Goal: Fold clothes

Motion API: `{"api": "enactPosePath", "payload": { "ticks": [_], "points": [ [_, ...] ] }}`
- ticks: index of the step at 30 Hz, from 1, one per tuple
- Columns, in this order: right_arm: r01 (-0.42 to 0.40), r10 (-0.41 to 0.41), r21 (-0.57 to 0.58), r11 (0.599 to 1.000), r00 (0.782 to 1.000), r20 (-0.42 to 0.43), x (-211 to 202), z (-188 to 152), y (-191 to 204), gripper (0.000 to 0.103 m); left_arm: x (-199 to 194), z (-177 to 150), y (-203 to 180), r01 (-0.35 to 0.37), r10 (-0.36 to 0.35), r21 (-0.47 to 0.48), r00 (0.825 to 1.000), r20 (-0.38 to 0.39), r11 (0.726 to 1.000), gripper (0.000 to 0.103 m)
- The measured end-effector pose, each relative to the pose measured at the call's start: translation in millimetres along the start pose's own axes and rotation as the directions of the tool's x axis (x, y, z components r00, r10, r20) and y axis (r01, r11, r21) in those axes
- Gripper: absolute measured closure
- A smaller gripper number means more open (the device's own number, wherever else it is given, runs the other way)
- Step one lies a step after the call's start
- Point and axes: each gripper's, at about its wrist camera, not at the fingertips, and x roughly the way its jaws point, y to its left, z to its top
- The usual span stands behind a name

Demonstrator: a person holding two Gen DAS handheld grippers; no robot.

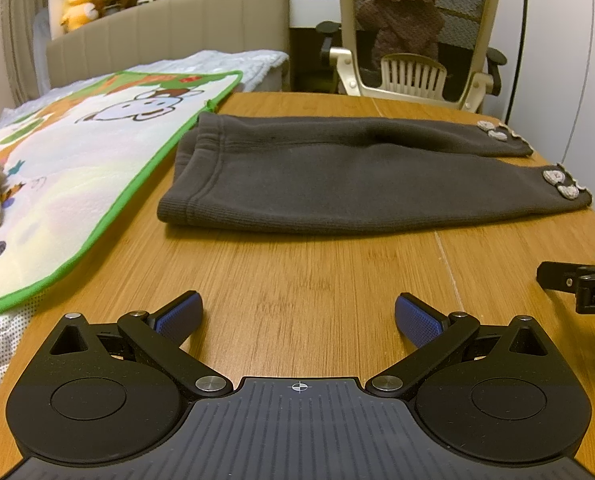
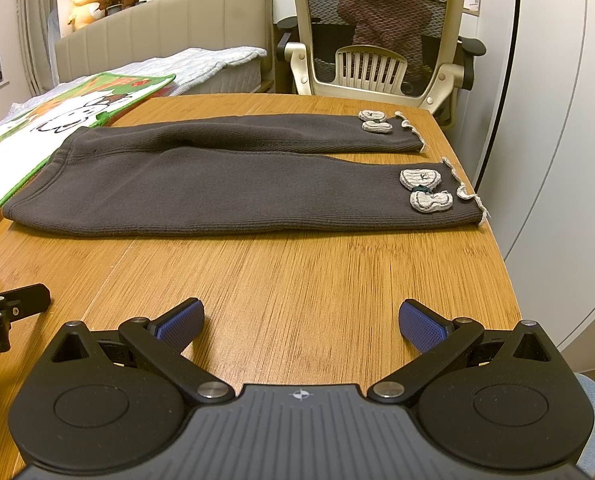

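Trousers (image 2: 225,184) of dark grey knit lie flat on the wooden table (image 2: 297,280), set crosswise ahead of you, waistband toward your left and the two legs running to your right. The legs lie side by side, slightly parted at the cuffs. Each cuff carries a pale bow patch (image 2: 425,190) and a light frilled hem. The garment is not yet folded; it sits well apart from both tools, with bare tabletop between.

Your left gripper (image 1: 297,316) hovers low over the near part of the table, jaws spread wide, blue pads (image 1: 177,318) holding nothing. Your right gripper (image 2: 301,322) sits alongside it in the same condition: jaws spread wide, nothing between the pads (image 2: 421,326). Each tool's tip shows at the edge of the other's view.

To your left, a cartoon mat with green border (image 1: 77,168) overlaps the table edge, just beside the waistband. Beyond the table stands a mesh-backed office chair (image 2: 377,32). A bed with padded headboard (image 2: 157,28) lies at far left, with a yellow plush toy (image 2: 83,6) on the shelf above it.
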Motion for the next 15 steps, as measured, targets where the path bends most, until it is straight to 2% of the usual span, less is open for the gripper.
{"api": "enactPosePath", "payload": {
  "ticks": [8,10,12,13,15],
  "points": [
    [-0.006,0.006,-0.005,1.0,1.0,-0.003,0,1,0,0.0,1,5,3,0.048,-0.047,0.036,0.998,-0.033,0.998,0.0],
    [-0.007,0.007,-0.007,1.0,1.0,-0.004,0,1,0,0.0,3,12,6,0.082,-0.08,0.036,0.995,-0.065,0.996,0.0],
    [-0.011,0.011,-0.01,1.0,1.0,-0.006,0,1,0,0.0,4,24,14,0.157,-0.159,-0.022,0.984,-0.083,0.987,0.0],
    [-0.016,0.016,-0.014,1.0,1.0,-0.007,0,2,0,0.0,4,33,18,0.19,-0.193,-0.052,0.978,-0.072,0.98,0.0],
    [-0.026,0.026,-0.021,0.999,1.0,-0.008,1,3,0,0.0,6,48,20,0.202,-0.205,-0.067,0.978,-0.047,0.977,0.0]
  ]
}}
